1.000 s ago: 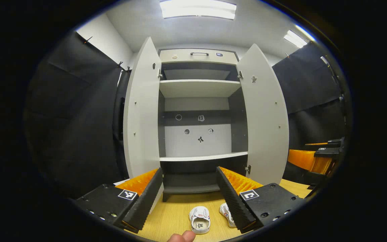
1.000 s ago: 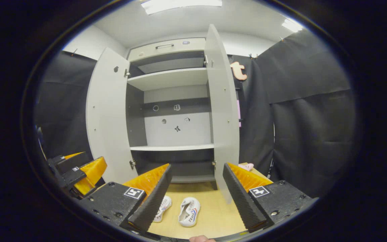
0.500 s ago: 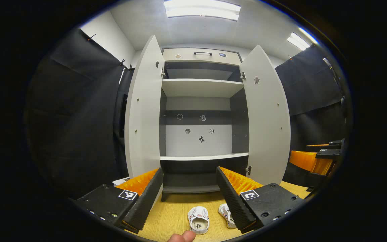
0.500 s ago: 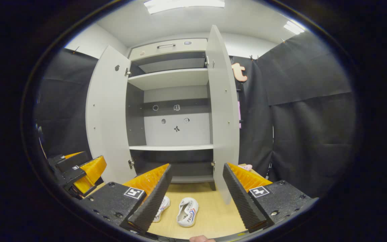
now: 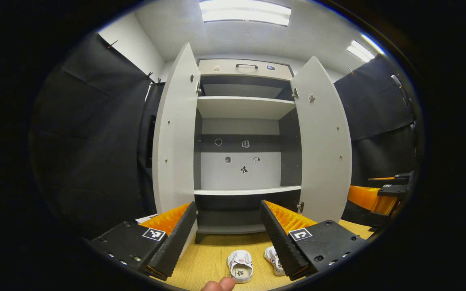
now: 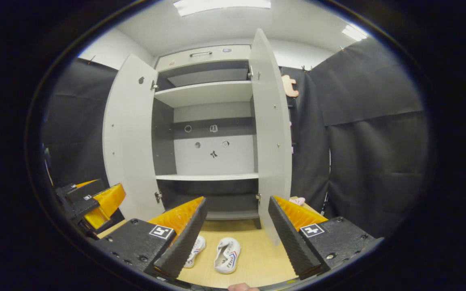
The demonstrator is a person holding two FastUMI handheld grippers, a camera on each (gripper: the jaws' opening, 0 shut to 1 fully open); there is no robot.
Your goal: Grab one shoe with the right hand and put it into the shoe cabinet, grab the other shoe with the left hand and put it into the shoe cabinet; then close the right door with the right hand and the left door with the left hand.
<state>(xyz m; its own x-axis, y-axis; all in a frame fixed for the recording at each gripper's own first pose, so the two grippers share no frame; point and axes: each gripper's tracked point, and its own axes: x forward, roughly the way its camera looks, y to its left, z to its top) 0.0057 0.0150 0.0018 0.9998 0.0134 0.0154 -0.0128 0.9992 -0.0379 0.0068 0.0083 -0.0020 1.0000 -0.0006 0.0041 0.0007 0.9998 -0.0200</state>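
While both shoes lie on the floor in front of the open shoe cabinet, the right gripper hangs spread and empty just above the right shoe, nearest it. The left gripper, also spread and empty, hangs over the left shoe. Each shoe's long axis runs toward the shoe cabinet; which end is the toe I cannot tell.

Left hand-held gripper: black finger housings with screws, each bearing a square black-and-white marker. Right hand-held gripper: identical housings, screws and markers, lower frame.
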